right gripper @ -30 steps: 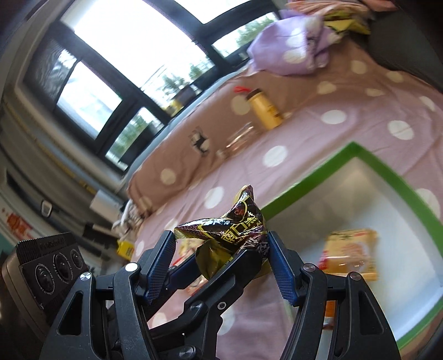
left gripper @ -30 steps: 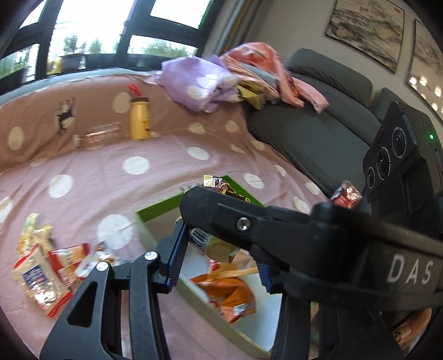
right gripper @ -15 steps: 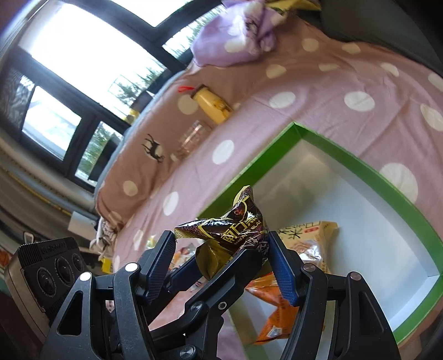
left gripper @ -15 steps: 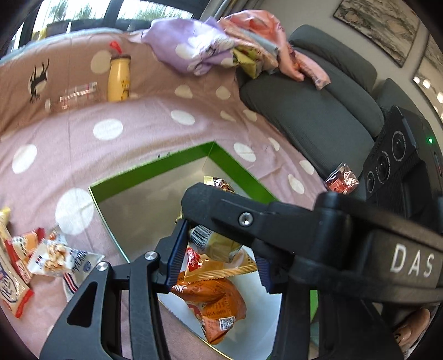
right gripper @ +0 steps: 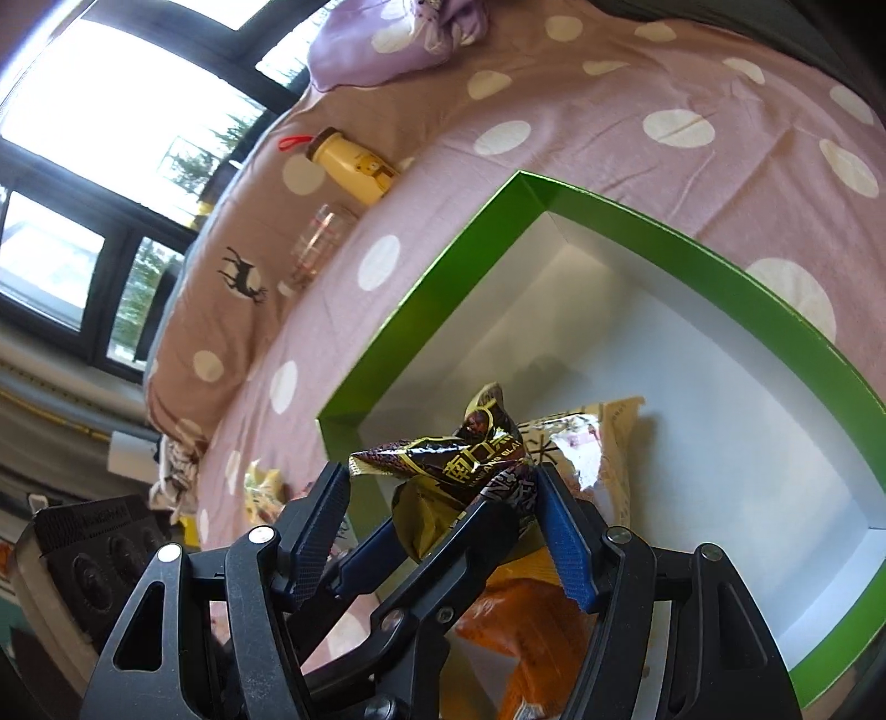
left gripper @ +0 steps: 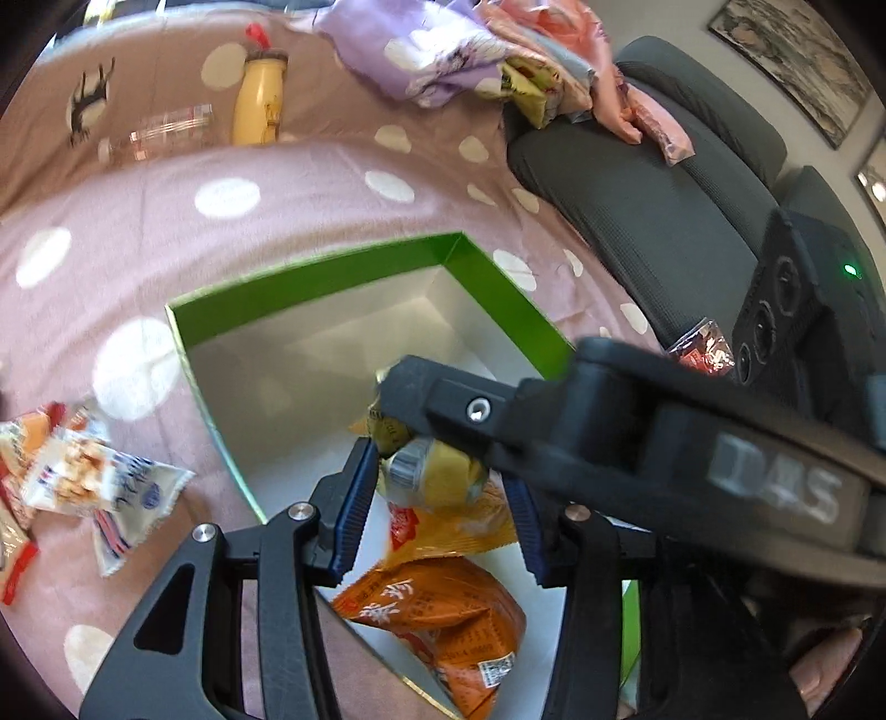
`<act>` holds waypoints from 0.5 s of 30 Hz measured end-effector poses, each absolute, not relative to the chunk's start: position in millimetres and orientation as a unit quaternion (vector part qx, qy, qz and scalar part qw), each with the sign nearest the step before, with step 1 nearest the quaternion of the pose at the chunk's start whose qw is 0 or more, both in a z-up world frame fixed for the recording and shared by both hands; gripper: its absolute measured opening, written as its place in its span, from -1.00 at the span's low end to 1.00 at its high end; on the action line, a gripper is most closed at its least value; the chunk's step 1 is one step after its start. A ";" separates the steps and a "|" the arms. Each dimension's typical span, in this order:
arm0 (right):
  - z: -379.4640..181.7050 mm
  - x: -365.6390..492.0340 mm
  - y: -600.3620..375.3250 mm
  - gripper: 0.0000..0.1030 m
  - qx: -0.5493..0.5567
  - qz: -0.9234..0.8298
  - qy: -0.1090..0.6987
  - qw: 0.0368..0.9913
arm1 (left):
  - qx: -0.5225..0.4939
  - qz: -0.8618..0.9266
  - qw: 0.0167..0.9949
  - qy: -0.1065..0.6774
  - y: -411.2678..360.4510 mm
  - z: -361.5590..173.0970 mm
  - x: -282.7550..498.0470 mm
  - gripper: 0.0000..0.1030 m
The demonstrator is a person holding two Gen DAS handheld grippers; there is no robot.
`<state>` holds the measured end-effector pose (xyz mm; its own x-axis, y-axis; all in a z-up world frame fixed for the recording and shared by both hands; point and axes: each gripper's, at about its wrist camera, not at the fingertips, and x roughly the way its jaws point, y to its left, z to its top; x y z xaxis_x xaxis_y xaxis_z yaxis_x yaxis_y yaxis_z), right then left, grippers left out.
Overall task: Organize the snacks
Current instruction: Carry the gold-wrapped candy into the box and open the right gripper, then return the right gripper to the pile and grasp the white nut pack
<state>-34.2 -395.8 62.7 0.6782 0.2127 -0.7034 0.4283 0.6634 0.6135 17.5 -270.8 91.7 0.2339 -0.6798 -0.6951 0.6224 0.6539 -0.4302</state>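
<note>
**Both grippers over the green box**

Pink polka-dot cloth (left gripper: 310, 166) covers the surface, and on it sits my open green box (left gripper: 343, 277) with its pale inside showing. A yellow bottle (left gripper: 260, 105) lies at the far edge of the cloth beside a clear glass (left gripper: 166, 124), and a grey sofa (left gripper: 637, 210) runs along the right with a pile of clothes (left gripper: 443, 50) at its end.

My left gripper (left gripper: 437, 498) points steeply down into the box. Its jaws have just been opening a little, and a small yellow snack pack (left gripper: 437, 471) sits between them; its long axis runs roughly across, from one blue pad to the other, but I cannot tell whether the pads press on it. Under it lie a flat yellow packet (left gripper: 459, 531) and an orange bag (left gripper: 443, 615) on the box floor. More snack packets (left gripper: 83, 476) lie loose on the cloth to the left of the box.

My right gripper (right gripper: 443, 509) also tilts down over the box's near corner. Its jaws have just been opening too. A dark brown-and-gold wrapper (right gripper: 454, 465) stands between them, crumpled, with its pointed end up and its long axis running across the jaws. The left pad stands apart from it; the wrapper rests by the right pad and on the other gripper's arm crossing beneath.
</note>
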 end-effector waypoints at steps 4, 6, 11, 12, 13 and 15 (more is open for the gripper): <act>70.4 -41.3 -397.9 0.48 0.392 -0.091 0.380 0.833 | -0.031 -0.398 0.808 0.434 -250.2 105.0 14.6 0.26; 74.7 -44.2 -397.6 0.52 0.389 -0.092 0.369 0.839 | -0.036 -0.387 0.818 0.423 -235.1 110.4 14.4 0.42; 90.1 -46.5 -385.5 0.74 0.361 -0.099 0.353 0.858 | -0.056 -0.332 0.853 0.399 -176.1 123.9 15.7 0.76; 94.3 -46.4 -380.6 0.74 0.355 -0.094 0.347 0.863 | -0.056 -0.321 0.859 0.394 -164.7 126.0 16.0 0.77; 98.4 -45.4 -375.1 0.75 0.348 -0.089 0.342 0.868 | -0.056 -0.310 0.865 0.390 -154.2 127.6 16.2 0.82; 105.4 -42.7 -362.3 0.75 0.336 -0.077 0.332 0.878 | -0.060 -0.281 0.877 0.384 -126.6 128.5 16.7 0.92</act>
<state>-42.7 -362.3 105.4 0.7671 0.0873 -0.6355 0.3594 0.7620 0.5386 16.7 -126.6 128.5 0.5465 -0.5398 -0.6403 0.4477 0.8345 -0.3213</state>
